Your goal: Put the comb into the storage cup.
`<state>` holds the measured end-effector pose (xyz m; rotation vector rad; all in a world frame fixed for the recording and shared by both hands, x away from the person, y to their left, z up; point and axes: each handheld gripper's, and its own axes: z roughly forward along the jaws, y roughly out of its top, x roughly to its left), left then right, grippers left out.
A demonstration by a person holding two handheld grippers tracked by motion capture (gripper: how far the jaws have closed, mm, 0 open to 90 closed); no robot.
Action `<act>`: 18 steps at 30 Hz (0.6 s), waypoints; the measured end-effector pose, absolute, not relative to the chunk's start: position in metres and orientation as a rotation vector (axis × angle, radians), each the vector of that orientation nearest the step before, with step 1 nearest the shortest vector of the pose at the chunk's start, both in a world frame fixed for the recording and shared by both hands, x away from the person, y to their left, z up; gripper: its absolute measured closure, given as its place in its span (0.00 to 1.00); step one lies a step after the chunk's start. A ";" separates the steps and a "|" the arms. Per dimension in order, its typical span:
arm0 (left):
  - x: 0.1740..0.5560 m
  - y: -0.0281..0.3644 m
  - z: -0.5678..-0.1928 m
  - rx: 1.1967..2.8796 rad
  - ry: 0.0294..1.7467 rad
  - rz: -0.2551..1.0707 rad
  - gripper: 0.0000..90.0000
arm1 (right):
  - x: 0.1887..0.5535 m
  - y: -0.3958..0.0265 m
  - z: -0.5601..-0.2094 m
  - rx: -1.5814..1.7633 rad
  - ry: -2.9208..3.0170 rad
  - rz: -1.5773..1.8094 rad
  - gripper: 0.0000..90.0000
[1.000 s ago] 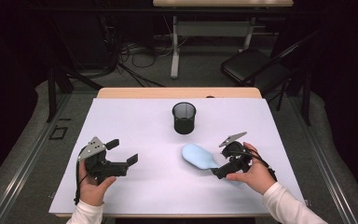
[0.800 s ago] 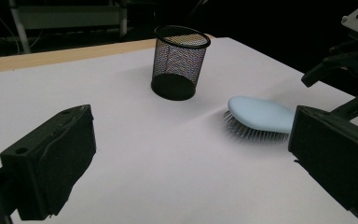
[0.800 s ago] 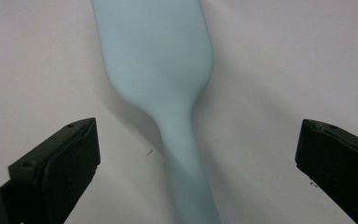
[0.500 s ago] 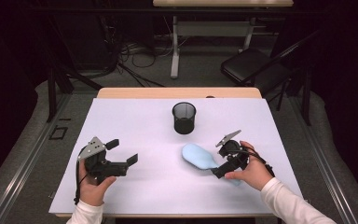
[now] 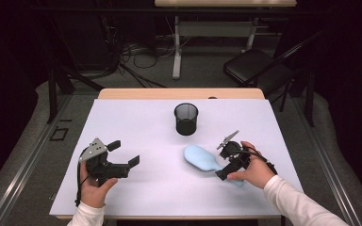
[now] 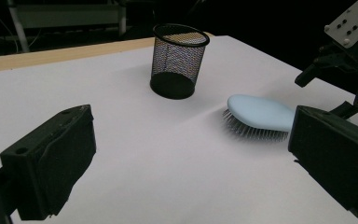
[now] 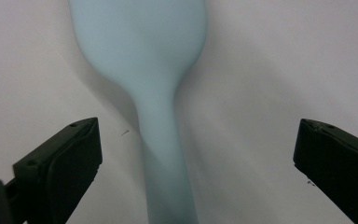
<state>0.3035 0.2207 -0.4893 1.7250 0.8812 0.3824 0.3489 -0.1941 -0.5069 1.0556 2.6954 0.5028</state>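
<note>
One light blue hairbrush (image 5: 201,158), one black mesh pen cup (image 5: 186,118), two claws, two hands. All on one white-topped desk (image 5: 136,122).

Right claw (image 5: 223,163) sits at the brush handle, right of desk centre, held low in the right hand (image 5: 250,170), forearm coming in from the lower right corner. Jaws wide apart, one on each side of the handle, not touching it, gripping nothing. In the right gripper view the handle (image 7: 161,158) runs straight up between the two black jaws to the oval head, clear desk on both sides.

Brush lies bristles down, flat on the desk, head pointing left toward desk centre, handle end under the right hand.

Left claw (image 5: 123,155) hovers at the left front of the desk, held in the left hand (image 5: 94,184), jaws spread wide and empty, pointing right toward the brush. Well apart from brush and cup.

Pen cup stands upright behind the brush, near the desk's far middle, empty as far as I can see. Nothing lies between the right claw and the handle. Folding chair (image 5: 257,68) and cables on the floor beyond the desk.
</note>
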 end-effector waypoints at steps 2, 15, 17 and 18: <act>0.303 0.221 -0.489 1.727 0.882 0.383 0.01 | 0.349 -0.193 -0.507 1.045 2.701 0.491 0.02; 0.303 0.221 -0.489 1.727 0.881 0.385 0.01 | 0.353 -0.183 -0.509 0.976 2.753 0.398 0.09; 0.303 0.221 -0.489 1.727 0.879 0.385 0.01 | 0.353 -0.182 -0.510 0.964 2.755 0.388 0.11; 0.303 0.221 -0.489 1.727 0.879 0.385 0.01 | 0.354 -0.181 -0.510 0.962 2.756 0.382 0.11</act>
